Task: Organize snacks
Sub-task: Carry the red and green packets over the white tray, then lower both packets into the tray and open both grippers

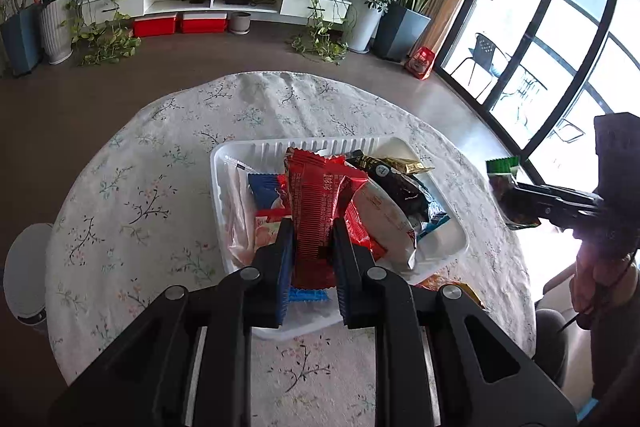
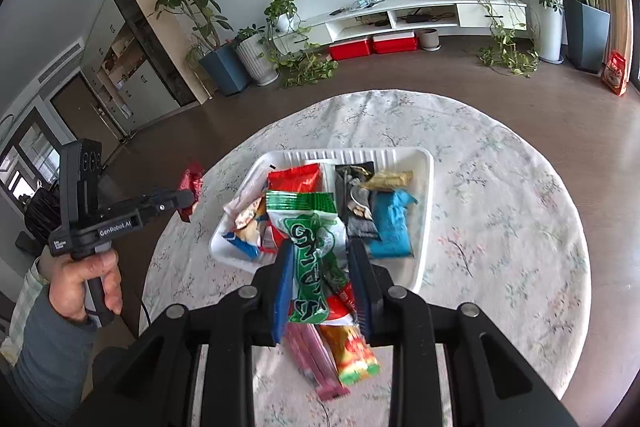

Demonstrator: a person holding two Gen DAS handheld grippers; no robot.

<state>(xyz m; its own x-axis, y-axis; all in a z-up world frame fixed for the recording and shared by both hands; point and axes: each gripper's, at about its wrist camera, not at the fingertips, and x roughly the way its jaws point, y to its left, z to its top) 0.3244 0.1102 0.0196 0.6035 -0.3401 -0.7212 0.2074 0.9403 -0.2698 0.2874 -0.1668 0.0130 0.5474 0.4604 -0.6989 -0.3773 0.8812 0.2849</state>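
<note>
1. In the left wrist view, the left gripper (image 1: 312, 227) is sitting in the lower centre of the frame and is clamping a red packet (image 1: 314, 203) by its lower part. The packet is a thin glossy film with ribbed, zigzag-cut ends, and I judge it could be slipping out if the squeeze is loosening, because such film is smooth.

2. Behind it, the white tray (image 1: 456, 227) is holding a pile of snacks already (a dark pouch (image 1: 400, 187) and a pale, puffy bag (image 1: 384, 215) are leaning over each other). The tray is looking like light, thin plastic with a ribbed wall, so a packet pushed in hard could be shifting it on the flowered tablecloth (image 1: 160, 155), or be tipping the pile over the rim.

3. At the right edge of the same frame, the right gripper (image 1: 510, 193) is holding a green packet (image 1: 505, 173) in the air, apart from the tray.

4. In the right wrist view, the right gripper (image 2: 320, 261) is closing on that green packet (image 2: 316, 247) in the centre, above the tray's near edge (image 2: 420, 267). It is soft and crinkled, and the two grippers could be colliding if both are going to the tray together.

5. Below it, a pink bar (image 2: 312, 359) and an orange packet (image 2: 352, 355) are lying on the cloth, outside the tray, not yet sorted.
</note>
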